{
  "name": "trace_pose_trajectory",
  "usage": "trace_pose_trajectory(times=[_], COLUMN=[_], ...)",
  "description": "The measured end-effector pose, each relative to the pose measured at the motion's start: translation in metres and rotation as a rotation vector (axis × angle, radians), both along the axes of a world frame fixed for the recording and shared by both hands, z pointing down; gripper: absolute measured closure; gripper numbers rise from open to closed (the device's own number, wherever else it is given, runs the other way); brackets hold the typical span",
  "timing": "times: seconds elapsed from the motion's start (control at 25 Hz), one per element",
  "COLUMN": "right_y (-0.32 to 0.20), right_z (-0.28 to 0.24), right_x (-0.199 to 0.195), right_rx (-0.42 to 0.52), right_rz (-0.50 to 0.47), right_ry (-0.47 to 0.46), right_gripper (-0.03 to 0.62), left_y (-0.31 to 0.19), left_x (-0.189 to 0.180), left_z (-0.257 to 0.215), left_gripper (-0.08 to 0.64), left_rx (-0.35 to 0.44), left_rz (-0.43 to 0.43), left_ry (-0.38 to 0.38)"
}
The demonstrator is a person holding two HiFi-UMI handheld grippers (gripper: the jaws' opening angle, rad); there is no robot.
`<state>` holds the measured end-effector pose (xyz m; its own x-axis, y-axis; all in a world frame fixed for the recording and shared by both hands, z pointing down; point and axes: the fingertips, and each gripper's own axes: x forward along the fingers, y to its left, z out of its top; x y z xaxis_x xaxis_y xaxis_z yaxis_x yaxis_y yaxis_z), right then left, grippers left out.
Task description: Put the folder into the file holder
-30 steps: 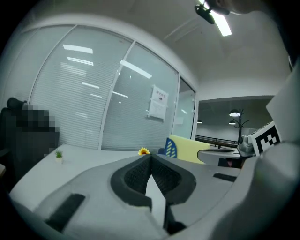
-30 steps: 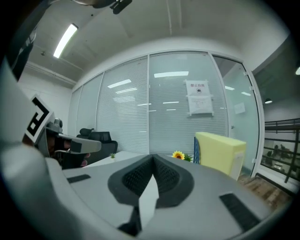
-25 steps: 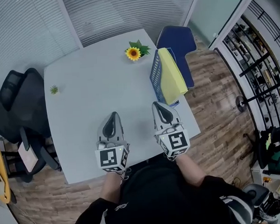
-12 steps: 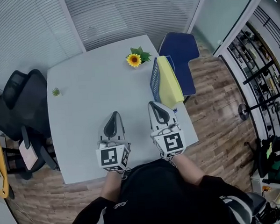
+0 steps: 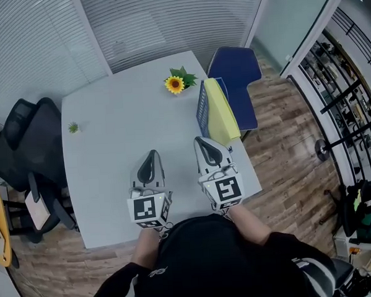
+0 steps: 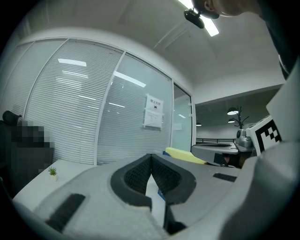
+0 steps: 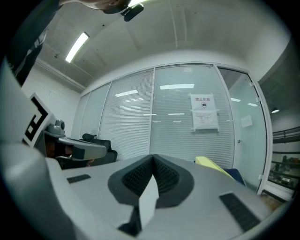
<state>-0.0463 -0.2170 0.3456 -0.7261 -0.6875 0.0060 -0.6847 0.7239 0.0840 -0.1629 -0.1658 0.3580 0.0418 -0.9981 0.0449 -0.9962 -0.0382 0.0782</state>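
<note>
Since a second ago both hands are shifting only slightly, hovering over the near edge of the surface point(image 5: 115, 117). My left gripper point(image 5: 152, 154) and right gripper point(image 5: 201, 141) are holding their jaws pressed together, pinching nothing. The yellow folder point(image 5: 219, 109) is standing inside the blue file holder point(image 5: 202, 108), far right. Placing looks done to me, so I am only needing to stay clear.

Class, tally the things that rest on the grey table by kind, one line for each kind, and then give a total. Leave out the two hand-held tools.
Sunflower: 1
Small green plant: 1
Blue file holder: 1
Yellow folder, standing in the holder: 1
Total: 4
</note>
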Motion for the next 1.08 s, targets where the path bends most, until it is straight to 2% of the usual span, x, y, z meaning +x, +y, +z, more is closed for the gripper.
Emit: trace_pose_trajectory(times=[0.4,0.56,1.08], right_y=[-0.004,-0.004,-0.006], right_z=[-0.007,-0.001,0.001], right_x=[0.003,0.009,0.017], right_rx=[0.023,-0.003,0.005], right_rz=[-0.003,0.007,0.011], right_ry=[-0.002,-0.004,-0.006], right_gripper=[0.589,0.589,0.589], left_y=[-0.006,-0.005,-0.010], left_x=[-0.001,0.002,0.010], left_z=[0.004,0.007,0.008], left_gripper=[0.554,0.554,0.554], left_rx=[-0.009,-0.019,-0.019], left_rz=[0.001,0.010,0.031], left_ry=[-0.004,0.007,0.018])
